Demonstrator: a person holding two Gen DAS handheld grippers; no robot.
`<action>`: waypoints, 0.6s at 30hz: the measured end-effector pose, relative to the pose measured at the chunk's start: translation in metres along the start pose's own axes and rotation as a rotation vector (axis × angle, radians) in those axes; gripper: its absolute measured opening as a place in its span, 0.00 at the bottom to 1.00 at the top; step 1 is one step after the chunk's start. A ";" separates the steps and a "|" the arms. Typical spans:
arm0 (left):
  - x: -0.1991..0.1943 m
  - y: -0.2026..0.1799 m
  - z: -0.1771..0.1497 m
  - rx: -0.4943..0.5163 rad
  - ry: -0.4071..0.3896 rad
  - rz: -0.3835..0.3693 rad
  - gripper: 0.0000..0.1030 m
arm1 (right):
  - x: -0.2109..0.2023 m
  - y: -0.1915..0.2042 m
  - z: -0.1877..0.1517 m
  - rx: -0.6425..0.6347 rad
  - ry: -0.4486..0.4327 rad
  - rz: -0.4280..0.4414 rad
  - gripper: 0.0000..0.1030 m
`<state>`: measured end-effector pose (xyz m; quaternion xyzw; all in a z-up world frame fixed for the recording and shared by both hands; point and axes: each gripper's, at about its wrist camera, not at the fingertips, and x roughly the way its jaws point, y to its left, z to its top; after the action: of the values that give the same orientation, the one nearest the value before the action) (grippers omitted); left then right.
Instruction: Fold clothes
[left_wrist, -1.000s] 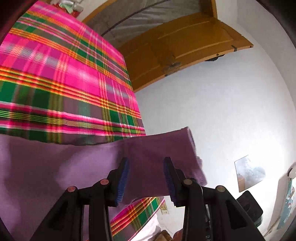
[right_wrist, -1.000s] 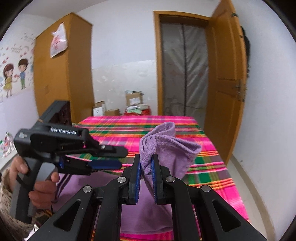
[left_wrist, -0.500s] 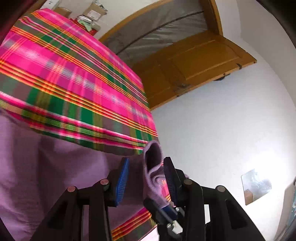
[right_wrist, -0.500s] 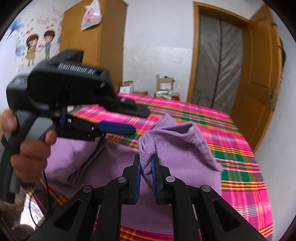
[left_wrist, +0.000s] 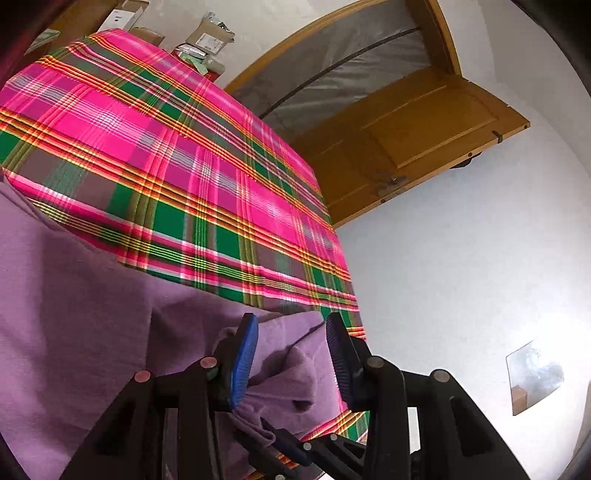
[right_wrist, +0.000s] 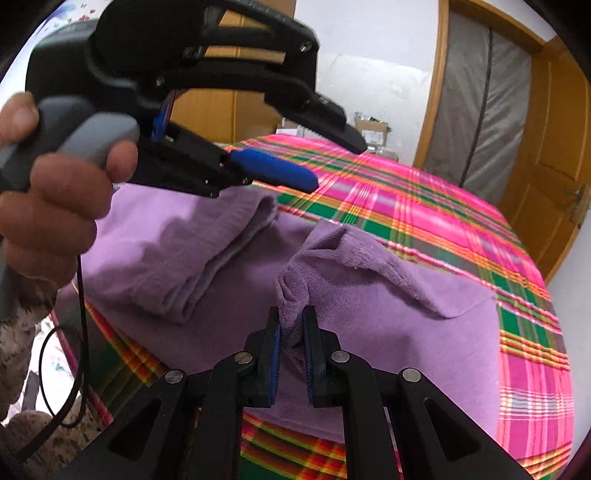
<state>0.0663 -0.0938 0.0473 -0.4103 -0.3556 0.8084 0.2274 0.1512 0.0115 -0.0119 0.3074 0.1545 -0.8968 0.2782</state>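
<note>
Purple cloth (right_wrist: 388, 314) lies spread over the near part of a bed with a pink, green and orange plaid cover (right_wrist: 424, 206), its near edge reaching the bed's near side. On the left the cloth is doubled into a thick roll of layers (right_wrist: 192, 258) lying on the flat part.

At the near middle, the right gripper (right_wrist: 291, 325) is clamped on a raised bunch of the cloth; the fabric is pinched between its blue pads (right_wrist: 275, 343) and peaks up just beyond them, with a ridge running off to the right.

The left gripper (right_wrist: 332, 158), held in a hand (right_wrist: 55, 206) at the left, hovers above the roll with its jaws apart and nothing between them. In its own view the left gripper's pads (left_wrist: 243, 358) stand wide, with loose folds of cloth seen in the gap beyond them; whether they touch it cannot be told.

Beyond the bed stand a wooden door (right_wrist: 554, 166), a curtained doorway (right_wrist: 480, 96) and cardboard boxes (left_wrist: 208, 35).
</note>
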 end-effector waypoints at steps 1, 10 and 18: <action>0.001 -0.001 -0.001 0.009 0.007 0.009 0.37 | 0.003 -0.002 -0.001 0.005 0.008 -0.001 0.11; 0.008 -0.010 -0.009 0.120 0.061 0.101 0.38 | -0.013 -0.006 -0.005 0.025 0.026 0.069 0.22; 0.013 -0.032 -0.021 0.284 0.074 0.178 0.38 | -0.051 -0.053 -0.014 0.068 -0.014 0.044 0.22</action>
<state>0.0787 -0.0567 0.0566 -0.4333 -0.1916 0.8518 0.2237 0.1593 0.0807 0.0155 0.3137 0.1151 -0.8973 0.2885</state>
